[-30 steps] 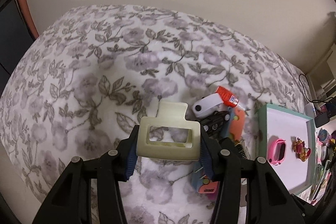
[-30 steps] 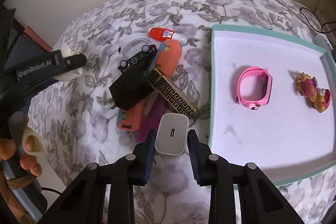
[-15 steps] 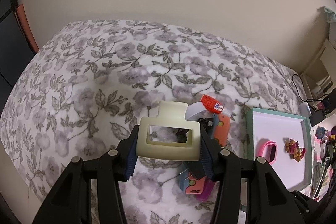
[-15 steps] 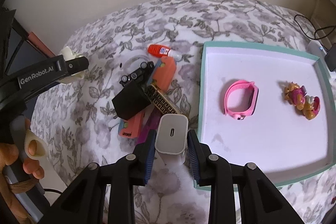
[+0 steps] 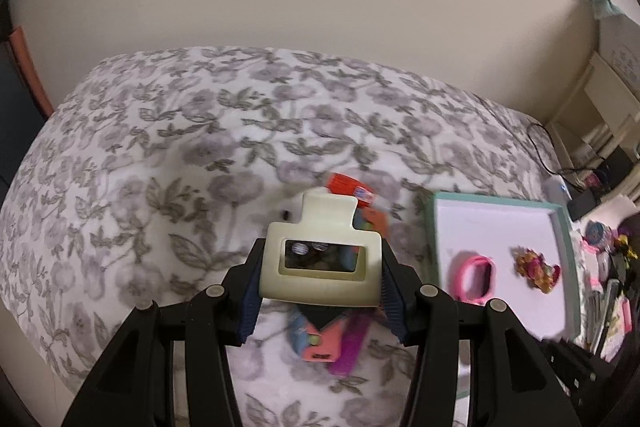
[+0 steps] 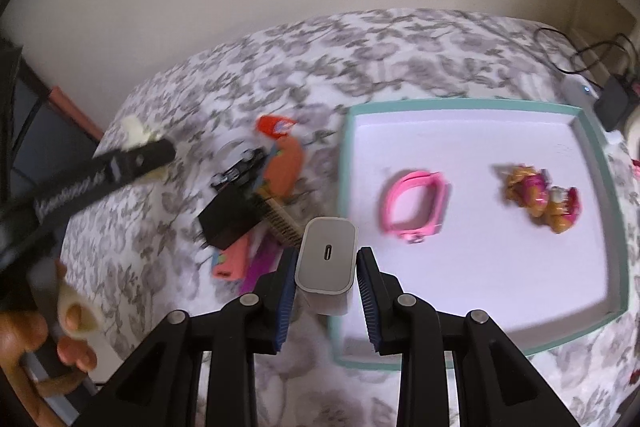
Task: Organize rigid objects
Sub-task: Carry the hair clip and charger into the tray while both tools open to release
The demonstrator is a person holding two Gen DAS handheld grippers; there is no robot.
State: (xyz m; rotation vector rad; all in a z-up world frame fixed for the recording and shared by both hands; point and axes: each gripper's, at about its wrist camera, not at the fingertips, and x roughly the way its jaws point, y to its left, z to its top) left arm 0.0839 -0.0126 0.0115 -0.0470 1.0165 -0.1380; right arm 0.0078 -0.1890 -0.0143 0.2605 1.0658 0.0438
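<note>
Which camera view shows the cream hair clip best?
The left wrist view: the cream hair clip fills the centre, gripped between the fingers. The right wrist view shows only a small blurred part of it at the left.

Soft, even indoor light falls across the grey-and-white floral bedspread (image 5: 168,163), casting only faint shadows. Both fisheye views bow the beige wall and darken into black vignettes at the corners. Motion blur smears the floral print, the pink plastic wristband (image 6: 414,209) and the small orange-and-pink toy (image 6: 540,203), while the black gripper frames nearest the lenses stay sharp.
</note>
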